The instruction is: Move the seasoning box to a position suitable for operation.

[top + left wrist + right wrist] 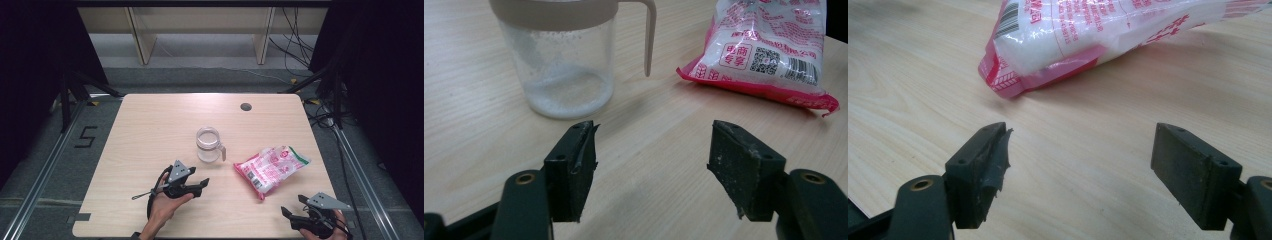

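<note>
Ahead of both wide-open grippers, left gripper (204,183) and right gripper (291,211), lies the bag (272,167).

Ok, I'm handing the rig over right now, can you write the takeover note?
Left hand-held gripper: open, holding nothing, low over the table, jaws toward the cup.
Right hand-held gripper: open, holding nothing, at the near right edge, jaws toward the bag.
Cup: upright mid-table, clear, a thin white layer at its bottom.
Bag: pink and white, lying flat to the cup's right, apart from it.
Done: nothing gripped.
Left: probably grasp bag and cup.
</note>
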